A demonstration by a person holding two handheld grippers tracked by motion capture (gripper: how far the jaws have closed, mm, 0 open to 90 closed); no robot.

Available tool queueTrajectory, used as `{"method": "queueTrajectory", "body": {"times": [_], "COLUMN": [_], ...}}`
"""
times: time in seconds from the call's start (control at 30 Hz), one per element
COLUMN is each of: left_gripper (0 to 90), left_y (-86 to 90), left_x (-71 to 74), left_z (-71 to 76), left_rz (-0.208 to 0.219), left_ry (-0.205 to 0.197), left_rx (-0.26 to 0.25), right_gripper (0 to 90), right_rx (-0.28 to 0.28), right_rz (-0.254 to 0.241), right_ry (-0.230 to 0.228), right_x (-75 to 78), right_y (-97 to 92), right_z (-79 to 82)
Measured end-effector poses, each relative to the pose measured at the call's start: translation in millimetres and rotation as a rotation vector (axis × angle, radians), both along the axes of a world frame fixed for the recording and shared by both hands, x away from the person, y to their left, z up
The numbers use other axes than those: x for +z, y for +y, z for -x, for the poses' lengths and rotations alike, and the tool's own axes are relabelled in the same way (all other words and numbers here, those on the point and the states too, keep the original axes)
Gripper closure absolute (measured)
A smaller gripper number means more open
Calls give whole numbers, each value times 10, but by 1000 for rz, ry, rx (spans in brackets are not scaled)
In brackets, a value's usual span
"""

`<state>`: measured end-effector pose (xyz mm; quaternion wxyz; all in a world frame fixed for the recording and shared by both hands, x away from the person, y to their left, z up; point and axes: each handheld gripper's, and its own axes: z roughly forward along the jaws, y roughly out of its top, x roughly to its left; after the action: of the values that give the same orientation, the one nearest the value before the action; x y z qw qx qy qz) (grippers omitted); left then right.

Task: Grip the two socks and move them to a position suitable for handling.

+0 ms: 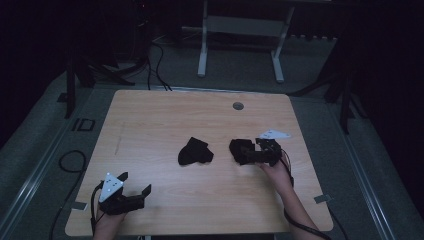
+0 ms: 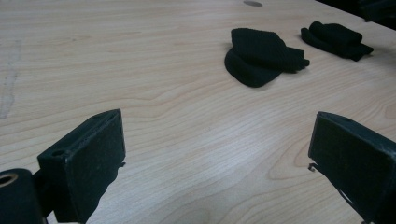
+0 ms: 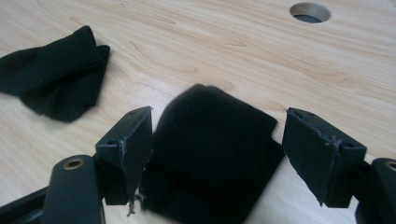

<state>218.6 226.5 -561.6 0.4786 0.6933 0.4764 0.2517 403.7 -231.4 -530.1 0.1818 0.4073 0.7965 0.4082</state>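
Pale wood table [image 1: 165,120], grain running lengthwise, rounded corners, round cable hole [image 1: 238,106] near the far edge. Faint scuff line toward the left side. Dim room beyond: grey floor [image 1: 320,60], white desk frame [image 1: 240,40] at the back, dark stands on both sides, black cables [image 1: 157,65] trailing across the floor.

Two black cloths on the table. Middle cloth [image 1: 195,151] lying crumpled near the centre, apart from both grippers. Right cloth [image 1: 241,150] folded flat, just beside it to the right.

Left gripper [image 1: 135,187] low at the near left corner, jaws spread wide over bare wood, holding nothing, well apart from both cloths. Right gripper [image 1: 250,150] at the right cloth, jaws wide open on either side of it, not closed on it; cloth seen between the jaws in the right gripper view [image 3: 210,154].
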Motion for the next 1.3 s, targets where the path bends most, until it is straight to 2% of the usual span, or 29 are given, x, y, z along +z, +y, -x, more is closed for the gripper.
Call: {"method": "queueTrajectory", "body": {"times": [0.1,0.17,0.3,0.37,0.47,0.5,0.53,0.57,0.67,0.73,0.77,0.83,0.93,1.03,1.07,1.1,1.13,1.23,1.27,1.3], "left_gripper": [40,40,40,40,40,40,40,40,40,40,40,40,40,40,40,40,40,40,40,40], "left_y": [-9,-9,7,16,16,15,12,10,6,4,4,5,8,13,17,16,14,3,-1,-4], "left_x": [-2,-5,-17,-22,-19,-19,-20,-22,-23,-23,-24,-28,-28,-29,-32,-31,-29,-20,-20,-21], "left_z": [0,0,-7,-11,-9,-8,-5,-5,-8,-9,-10,-14,-15,-16,-20,-21,-21,-11,-9,-9], "left_rz": [-9,-8,-1,5,6,6,3,2,0,3,1,3,11,16,16,17,17,13,12,11], "left_ry": [3,5,17,22,18,18,20,20,21,22,23,24,24,26,27,28,28,21,22,21], "left_rx": [-9,-11,-10,-9,-11,-12,-13,-14,-16,-17,-19,-18,-14,-13,-13,-14,-15,-21,-21,-20], "right_gripper": [260,260,237,238,243,266,318,318,546,664,725,742,761,763,762,762,762,762,762,762], "right_rx": [2,-2,-21,-24,-25,-28,-31,-31,-27,-16,-17,-19,-17,5,46,46,61,109,144,144], "right_rz": [20,23,26,38,128,143,136,136,159,175,199,189,156,128,96,96,90,87,70,70], "right_ry": [29,36,66,54,2,-20,-14,-14,-15,-21,-30,-20,17,14,-21,-21,-38,-80,-98,-98], "right_x": [-100,-126,-300,-315,-365,-380,-378,-378,-345,-336,-329,-321,-255,-165,45,45,122,319,435,435], "right_y": [136,152,221,239,334,358,359,359,370,395,416,416,391,387,415,415,434,503,545,545], "right_z": [-136,-157,-239,-235,-183,-156,-146,-146,-124,-103,-87,-92,-108,-63,69,69,129,331,513,513]}}
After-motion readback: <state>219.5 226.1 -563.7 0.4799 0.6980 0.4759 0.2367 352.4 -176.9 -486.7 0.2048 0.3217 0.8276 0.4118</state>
